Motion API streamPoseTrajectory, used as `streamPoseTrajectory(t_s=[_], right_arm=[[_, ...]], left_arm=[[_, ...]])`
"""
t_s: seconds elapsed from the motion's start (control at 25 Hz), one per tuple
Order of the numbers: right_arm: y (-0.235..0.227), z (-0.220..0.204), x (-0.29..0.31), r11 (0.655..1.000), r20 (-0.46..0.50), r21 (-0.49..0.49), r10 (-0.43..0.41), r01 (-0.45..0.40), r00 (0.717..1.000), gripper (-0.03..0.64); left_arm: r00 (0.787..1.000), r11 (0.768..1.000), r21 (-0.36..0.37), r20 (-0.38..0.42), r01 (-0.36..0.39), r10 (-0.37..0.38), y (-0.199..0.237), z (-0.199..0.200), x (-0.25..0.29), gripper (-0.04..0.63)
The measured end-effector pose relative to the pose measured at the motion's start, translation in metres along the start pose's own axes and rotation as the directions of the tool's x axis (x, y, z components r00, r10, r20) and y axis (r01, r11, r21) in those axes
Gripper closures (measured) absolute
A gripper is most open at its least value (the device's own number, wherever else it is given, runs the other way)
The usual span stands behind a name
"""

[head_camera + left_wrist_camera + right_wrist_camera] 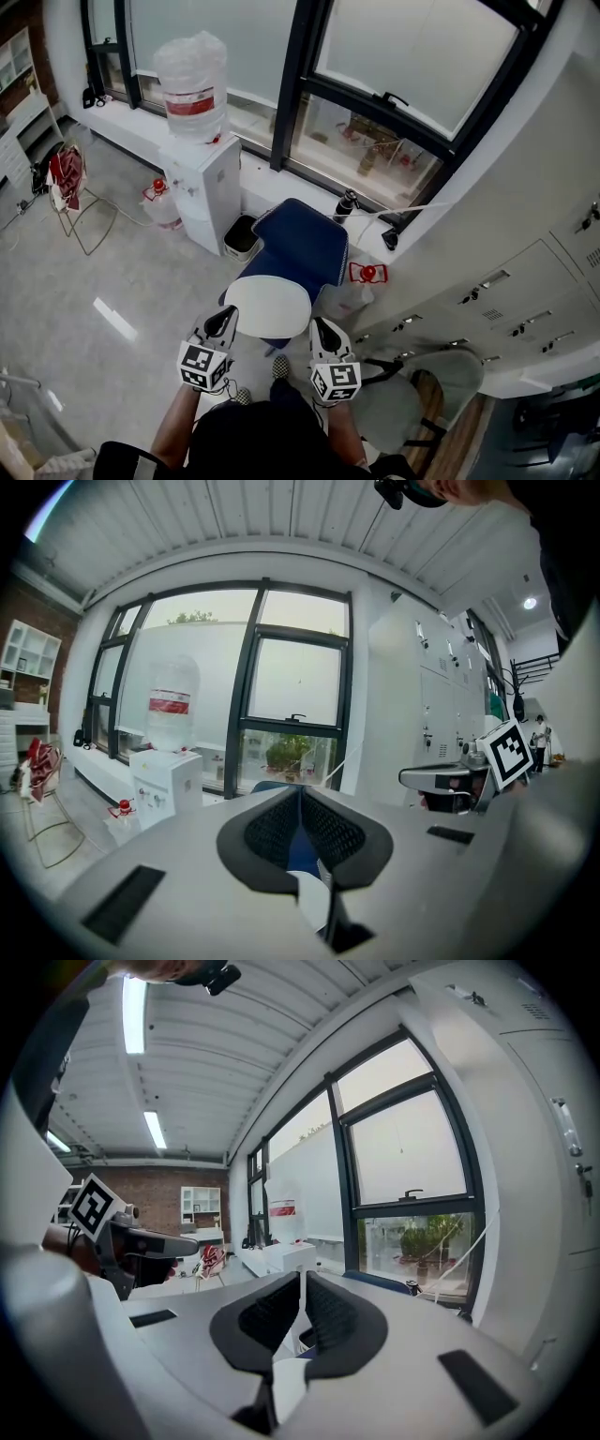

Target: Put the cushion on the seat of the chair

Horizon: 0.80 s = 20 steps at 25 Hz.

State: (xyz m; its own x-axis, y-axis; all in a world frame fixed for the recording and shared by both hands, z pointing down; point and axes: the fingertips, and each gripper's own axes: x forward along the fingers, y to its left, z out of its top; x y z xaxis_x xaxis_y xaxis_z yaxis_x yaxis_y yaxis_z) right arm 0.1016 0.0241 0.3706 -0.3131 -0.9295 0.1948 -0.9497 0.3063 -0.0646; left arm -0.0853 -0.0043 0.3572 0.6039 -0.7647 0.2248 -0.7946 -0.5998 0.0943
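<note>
In the head view a white oval cushion (267, 307) hangs between my two grippers, just in front of the blue chair (302, 246) by the window. My left gripper (225, 320) grips the cushion's left edge and my right gripper (322, 329) its right edge. In the left gripper view the left gripper (300, 795) has its jaws together on a white cushion edge (314, 899), with the blue chair (300, 847) showing past them. The right gripper view shows the right gripper (303, 1279) likewise pinching a white cushion edge (289, 1387).
A white water dispenser (204, 183) with a wrapped bottle stands left of the chair, a dark bin (242, 234) beside it. A red object (367, 273) lies right of the chair. Grey lockers (525, 291) line the right, and a grey chair (417, 394) stands near my right arm.
</note>
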Motion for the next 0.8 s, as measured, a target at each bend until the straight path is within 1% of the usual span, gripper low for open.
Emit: streamPoseTrajectory(t_s=[0.36,0.8], right_arm=[[0.018,0.002,-0.019,1.000,0.016,0.014,-0.012,0.011,1.000,0.574],[0.023,-0.005,-0.024,0.999,0.007,0.022,-0.031,0.031,0.999,0.577]], left_arm=[[1.000,1.000,0.012,0.014,0.003,-0.004,-0.003,0.000,-0.026,0.569],[1.000,1.000,0.011,0.010,0.017,-0.017,-0.005,-0.006,-0.032,0.569]])
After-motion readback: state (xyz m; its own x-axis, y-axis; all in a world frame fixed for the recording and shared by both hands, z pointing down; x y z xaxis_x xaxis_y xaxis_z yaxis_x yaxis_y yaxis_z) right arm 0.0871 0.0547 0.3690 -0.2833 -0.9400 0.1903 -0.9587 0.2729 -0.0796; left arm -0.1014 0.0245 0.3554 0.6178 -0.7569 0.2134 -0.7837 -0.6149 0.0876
